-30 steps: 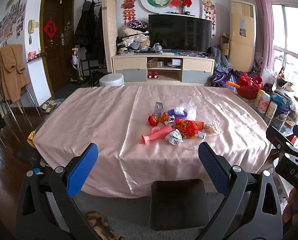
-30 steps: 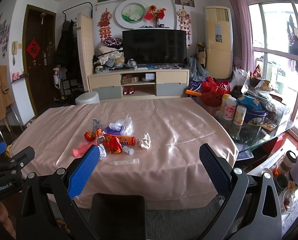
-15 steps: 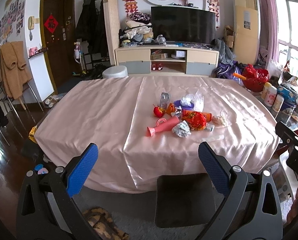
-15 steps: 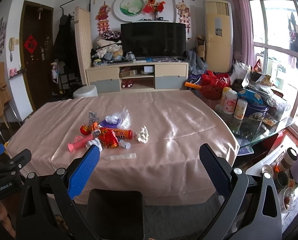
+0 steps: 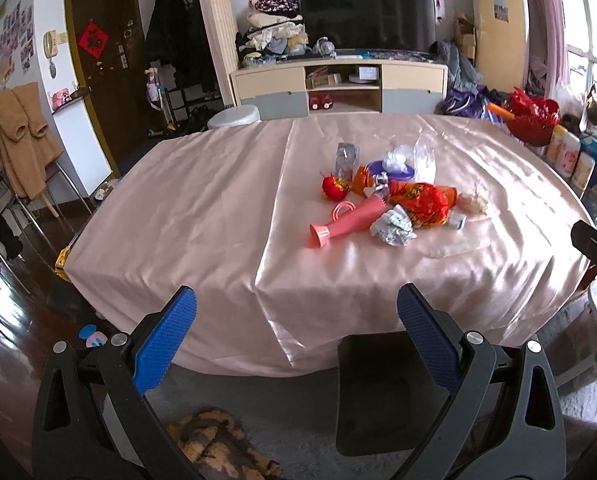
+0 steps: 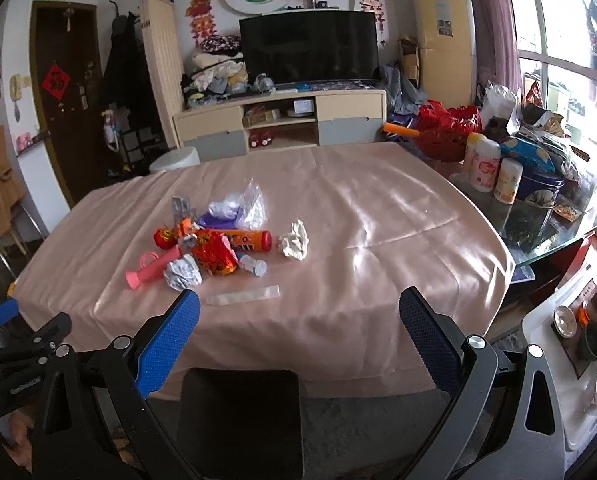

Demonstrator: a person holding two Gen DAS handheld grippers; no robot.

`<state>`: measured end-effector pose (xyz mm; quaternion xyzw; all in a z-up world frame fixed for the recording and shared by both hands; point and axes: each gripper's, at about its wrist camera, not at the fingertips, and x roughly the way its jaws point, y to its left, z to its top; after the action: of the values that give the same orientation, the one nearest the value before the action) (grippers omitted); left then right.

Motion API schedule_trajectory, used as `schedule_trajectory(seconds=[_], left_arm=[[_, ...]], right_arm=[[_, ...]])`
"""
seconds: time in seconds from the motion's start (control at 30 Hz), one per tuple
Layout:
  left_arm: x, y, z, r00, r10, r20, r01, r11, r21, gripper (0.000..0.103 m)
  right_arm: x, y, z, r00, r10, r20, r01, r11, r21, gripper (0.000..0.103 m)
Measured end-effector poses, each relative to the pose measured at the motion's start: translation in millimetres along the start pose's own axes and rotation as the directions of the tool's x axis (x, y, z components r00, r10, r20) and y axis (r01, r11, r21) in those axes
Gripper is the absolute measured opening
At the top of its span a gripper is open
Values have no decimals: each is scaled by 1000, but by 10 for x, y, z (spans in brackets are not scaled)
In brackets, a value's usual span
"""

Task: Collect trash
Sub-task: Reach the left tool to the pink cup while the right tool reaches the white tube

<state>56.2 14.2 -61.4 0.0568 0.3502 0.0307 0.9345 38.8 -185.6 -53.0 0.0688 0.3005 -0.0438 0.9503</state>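
Observation:
A heap of trash lies mid-table on the pink cloth point(image 5: 202, 216): a pink horn point(image 5: 348, 222), a red wrapper point(image 5: 422, 200), a crumpled foil ball point(image 5: 394, 230), a small red ball point(image 5: 334, 187) and a clear bag point(image 5: 424, 156). In the right wrist view I see the same heap with an orange tube point(image 6: 246, 240), a white tissue wad point(image 6: 295, 239) and a clear strip point(image 6: 244, 295). A black bin point(image 5: 378, 390) stands on the floor before the table, also in the right wrist view point(image 6: 240, 420). My left gripper point(image 5: 296, 334) and right gripper point(image 6: 298, 336) are open, empty, short of the table edge.
A glass side table point(image 6: 538, 216) with bottles and bags stands right of the table. A white tray with cups point(image 6: 578, 328) is at the far right. A TV stand point(image 5: 338, 84) is behind. A slipper point(image 5: 218, 444) lies on the grey rug.
Both grippers have moved closer to the table and tilted downward; the trash heap looks larger. Both stay open and empty.

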Motion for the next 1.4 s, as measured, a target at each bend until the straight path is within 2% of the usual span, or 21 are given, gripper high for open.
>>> schedule_trajectory(seconds=[0.17, 0.23, 0.3, 0.47, 0.8, 1.13, 1.4], left_arm=[[208, 21, 53, 1000, -3, -22, 3, 1000, 10, 95], [328, 27, 109, 999, -14, -44, 15, 1000, 21, 92], [423, 53, 177, 997, -42, -60, 43, 999, 22, 88], [661, 113, 374, 995, -71, -66, 71, 997, 3, 88], [1145, 66, 430, 982, -126, -140, 132, 991, 34, 88], [1449, -10, 411, 973, -164, -162, 178, 981, 74, 88], [1675, -67, 454, 973, -170, -157, 192, 972, 134, 82]], right_arm=[[312, 24, -95, 999, 8, -38, -9, 1000, -16, 100], [476, 69, -121, 998, 27, -64, -28, 999, -29, 92], [622, 85, -138, 996, 40, -81, -42, 999, -32, 88], [929, 118, -172, 986, 84, -141, -85, 996, -5, 88], [1273, 353, -264, 975, 101, -199, -115, 992, -57, 91], [1435, 477, -249, 983, 35, -178, -56, 992, -115, 99], [1492, 497, -229, 988, 19, -151, -37, 992, -122, 99]])
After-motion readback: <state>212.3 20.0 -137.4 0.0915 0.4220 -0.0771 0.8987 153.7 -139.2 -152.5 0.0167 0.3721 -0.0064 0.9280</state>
